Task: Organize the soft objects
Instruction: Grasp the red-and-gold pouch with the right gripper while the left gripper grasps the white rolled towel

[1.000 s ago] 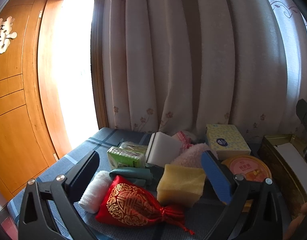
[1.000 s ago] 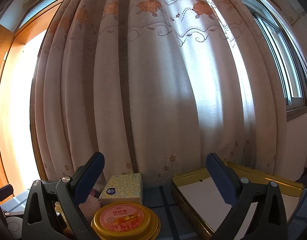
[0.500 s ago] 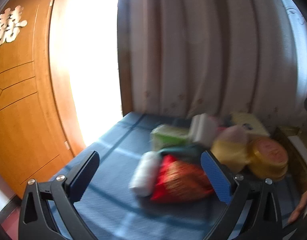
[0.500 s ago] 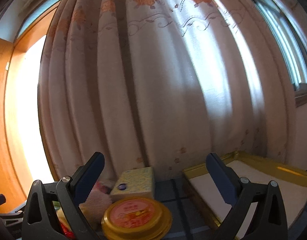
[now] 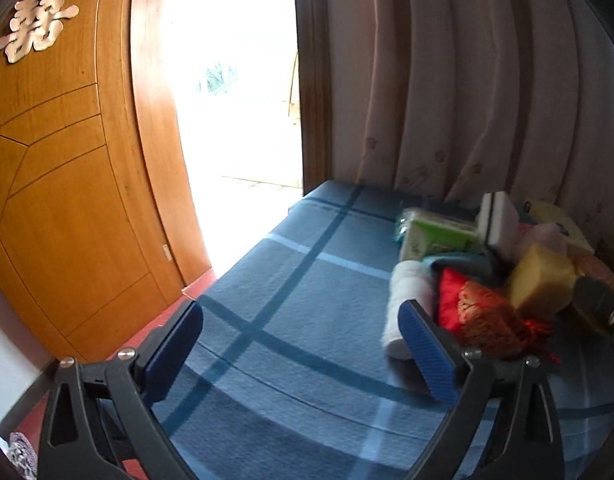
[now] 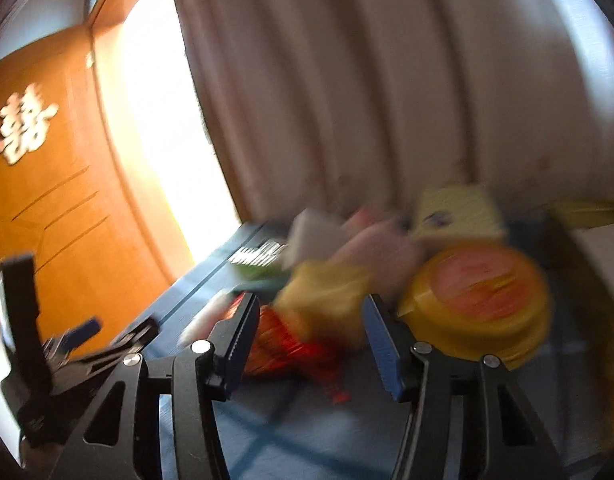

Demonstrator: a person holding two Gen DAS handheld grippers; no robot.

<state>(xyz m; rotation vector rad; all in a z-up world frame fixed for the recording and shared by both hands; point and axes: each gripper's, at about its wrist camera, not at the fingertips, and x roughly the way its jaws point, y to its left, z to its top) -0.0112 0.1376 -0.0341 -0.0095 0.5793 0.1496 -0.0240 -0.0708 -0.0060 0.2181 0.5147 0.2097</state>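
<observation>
Broadly, a blue plaid tablecloth (image 5: pixel 291 288) carries a heap of soft things at its right: yellow sponge (image 5: pixel 541 280), red pouch (image 5: pixel 479 316), rolled white towel (image 5: pixel 407 300). Left gripper (image 5: pixel 301 354) gapes wide over bare cloth, empty. Right gripper (image 6: pixel 311 340), half spread and empty, faces the blurred heap.

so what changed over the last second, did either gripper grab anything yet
No grab yet. The left gripper has swung left: the pile, with the red pouch and yellow sponge, now sits at its right edge, its jaws over bare blue cloth. The right gripper has swung left too and narrowed its jaws toward the pouch. The pile itself looks undisturbed.
</observation>
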